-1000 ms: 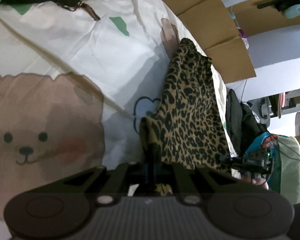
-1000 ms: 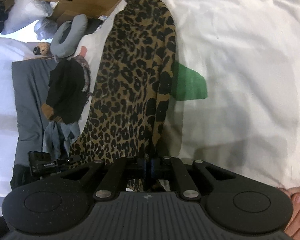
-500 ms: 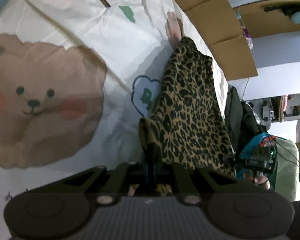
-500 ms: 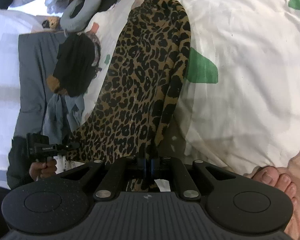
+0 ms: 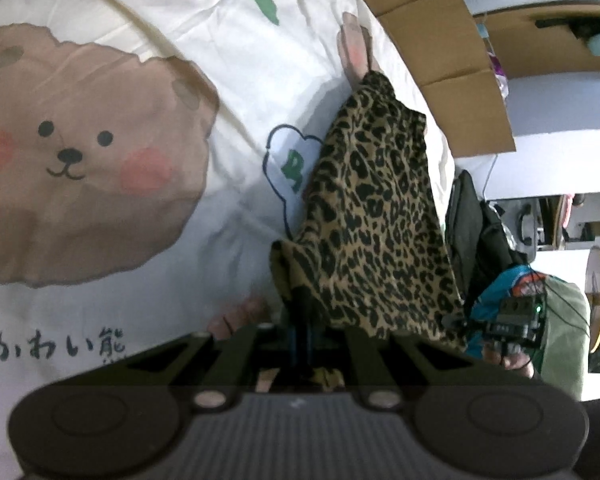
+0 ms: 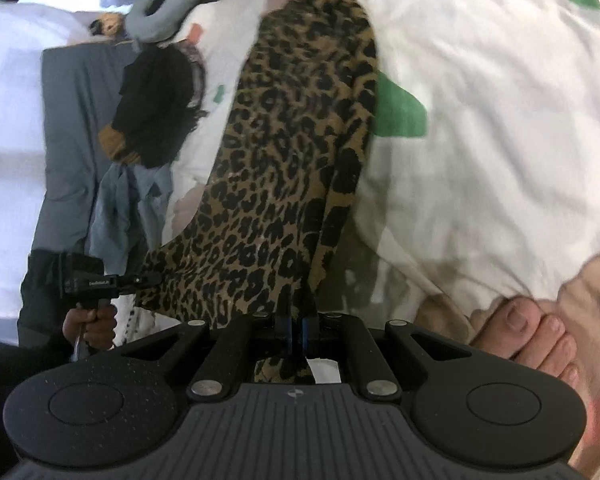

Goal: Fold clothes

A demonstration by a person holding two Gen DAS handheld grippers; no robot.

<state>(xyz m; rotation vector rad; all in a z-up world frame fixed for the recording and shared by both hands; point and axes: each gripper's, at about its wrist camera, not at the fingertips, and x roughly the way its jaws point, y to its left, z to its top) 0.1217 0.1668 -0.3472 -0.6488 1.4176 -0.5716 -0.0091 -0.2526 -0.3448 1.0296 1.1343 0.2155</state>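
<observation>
Above a bed spread with a cream sheet (image 5: pixel 260 60) printed with a cartoon bear (image 5: pixel 80 152), you hold a leopard-print garment (image 5: pixel 376 216) stretched between your two tools. Your left hand-held gripper (image 5: pixel 300 320) has its jaws pressed together on one near corner of the cloth. Your right hand-held gripper (image 6: pixel 296 312) is likewise pinched tight on the other near corner, and a strip of the print shows trapped between its fingers. From the right wrist view, the left tool appears small at the far left, with the fabric's near edge running across to it.

That near edge is lifted off the bed, while the far end of the garment trails away and seems to rest on the sheet near the bed's far side.

Judging by how it drapes, the cloth is thin, light and very soft. It sags between your grips, and one long side curls over on itself. It will not hold any shape, so expect it to slump wherever you leave it unsupported. It looks smooth enough to slide easily over the sheet.

Corners are the sensible places to hold, as you do now. Keep the edge between them taut so the fold lands straight.

A bare foot (image 6: pixel 540 340) rests on the bed close to your right tool.
</observation>
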